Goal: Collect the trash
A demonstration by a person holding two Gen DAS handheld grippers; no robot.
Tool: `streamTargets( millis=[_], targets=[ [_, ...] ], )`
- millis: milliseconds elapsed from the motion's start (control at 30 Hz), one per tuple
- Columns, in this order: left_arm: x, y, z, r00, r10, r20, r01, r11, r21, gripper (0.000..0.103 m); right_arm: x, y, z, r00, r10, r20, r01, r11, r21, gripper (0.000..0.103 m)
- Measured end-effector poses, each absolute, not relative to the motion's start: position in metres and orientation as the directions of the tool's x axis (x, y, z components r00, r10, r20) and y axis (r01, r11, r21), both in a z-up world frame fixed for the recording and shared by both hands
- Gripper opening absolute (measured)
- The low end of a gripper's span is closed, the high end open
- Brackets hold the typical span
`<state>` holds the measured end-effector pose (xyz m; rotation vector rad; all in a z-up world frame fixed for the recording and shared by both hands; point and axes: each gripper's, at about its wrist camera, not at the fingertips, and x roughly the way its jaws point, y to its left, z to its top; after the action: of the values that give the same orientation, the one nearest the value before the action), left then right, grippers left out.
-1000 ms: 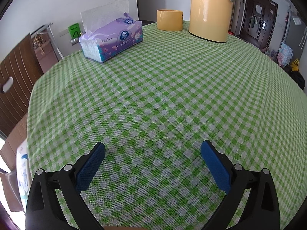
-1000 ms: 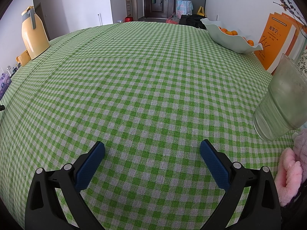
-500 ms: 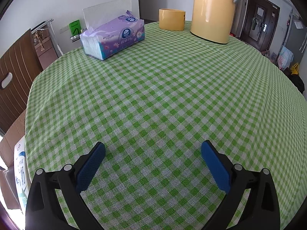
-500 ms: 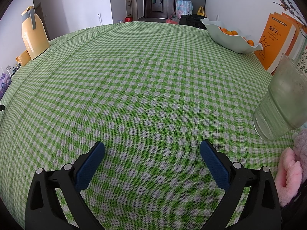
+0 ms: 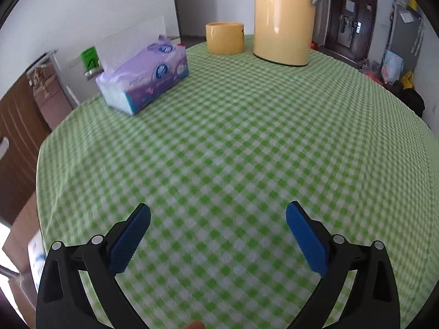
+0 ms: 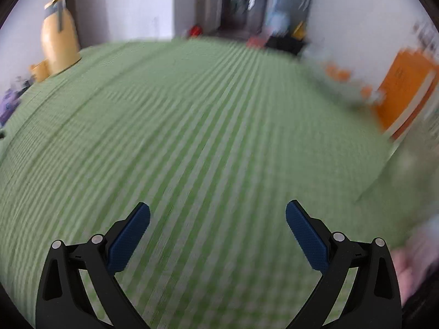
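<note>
My left gripper (image 5: pixel 218 216) is open and empty above a round table with a green checked cloth (image 5: pixel 247 142). My right gripper (image 6: pixel 218 216) is open and empty above the same cloth (image 6: pixel 205 126); its view is heavily blurred by motion. No piece of trash shows in either view.
At the far side stand a purple tissue pack (image 5: pixel 145 78), a yellow cup (image 5: pixel 225 38) and a tall yellow flask (image 5: pixel 282 19), also seen in the right wrist view (image 6: pixel 59 46). Orange books (image 6: pixel 406 93), a blurred fruit bowl (image 6: pixel 345 82) and a glass (image 6: pixel 408 175) are at the right.
The left gripper has tilted and moved toward the far side; the flask and tissue pack look nearer. The right gripper has started moving fast and its view has gone blurred. Both stay open.
</note>
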<state>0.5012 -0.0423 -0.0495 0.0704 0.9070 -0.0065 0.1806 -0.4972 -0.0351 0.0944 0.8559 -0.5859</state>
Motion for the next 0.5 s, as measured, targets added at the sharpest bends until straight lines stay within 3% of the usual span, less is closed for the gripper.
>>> streamTargets(
  millis=[267, 500],
  targets=[
    [0.528, -0.020, -0.062, 0.586, 0.044, -0.809, -0.048, 0.999, 0.019, 0.096, 0.232, -0.567, -0.056, 0.434, -0.477, -0.764, 0.588, 0.793, -0.161, 0.095],
    [0.535, -0.018, -0.066, 0.586, 0.039, -0.810, -0.048, 0.999, 0.013, 0.097, 0.232, -0.594, -0.068, 0.457, -0.370, -0.809, 0.616, 0.787, -0.012, 0.096]
  ],
)
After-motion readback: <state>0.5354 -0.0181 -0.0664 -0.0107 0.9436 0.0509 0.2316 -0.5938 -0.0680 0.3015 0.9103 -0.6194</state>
